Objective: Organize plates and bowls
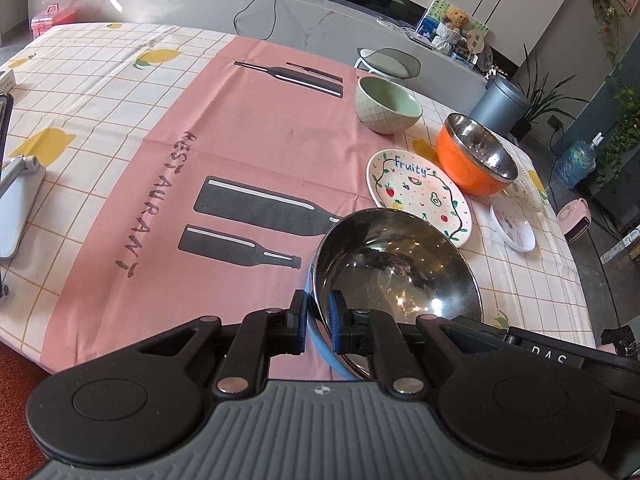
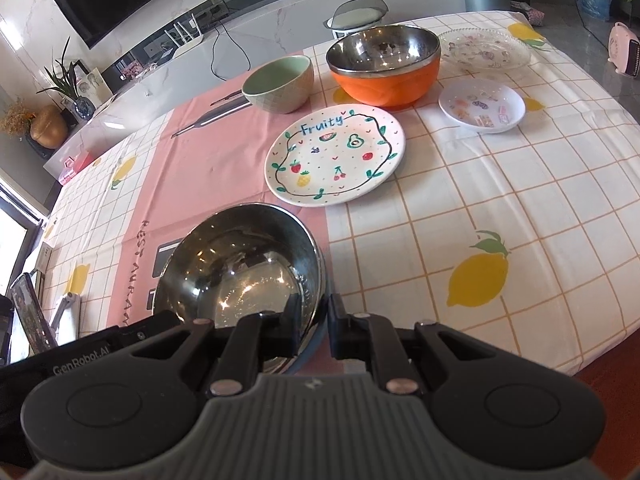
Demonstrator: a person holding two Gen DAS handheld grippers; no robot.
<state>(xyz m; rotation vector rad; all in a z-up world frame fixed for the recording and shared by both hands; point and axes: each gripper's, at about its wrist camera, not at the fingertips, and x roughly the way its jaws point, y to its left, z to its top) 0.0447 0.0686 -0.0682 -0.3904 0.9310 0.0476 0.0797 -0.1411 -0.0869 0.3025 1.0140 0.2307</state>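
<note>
A steel bowl with a blue outside (image 1: 396, 268) (image 2: 244, 260) is held at its rim by both grippers. My left gripper (image 1: 318, 322) is shut on its left rim. My right gripper (image 2: 314, 326) is shut on its right rim. Beyond it lie the white "Fruity" plate (image 1: 420, 196) (image 2: 336, 154), an orange steel-lined bowl (image 1: 474, 154) (image 2: 384, 66), a green bowl (image 1: 386, 104) (image 2: 278, 82), a small white dish (image 1: 514, 228) (image 2: 482, 106) and a clear glass plate (image 1: 528, 190) (image 2: 486, 50).
The table carries a lemon-check cloth (image 2: 500, 220) with a pink runner (image 1: 192, 184). A phone on a stand (image 2: 32, 316) and a white stand (image 1: 16, 200) sit at the left edge. A stool (image 1: 388, 62), a grey bin (image 1: 498, 106) and a pink heater (image 2: 624, 50) stand beyond the table.
</note>
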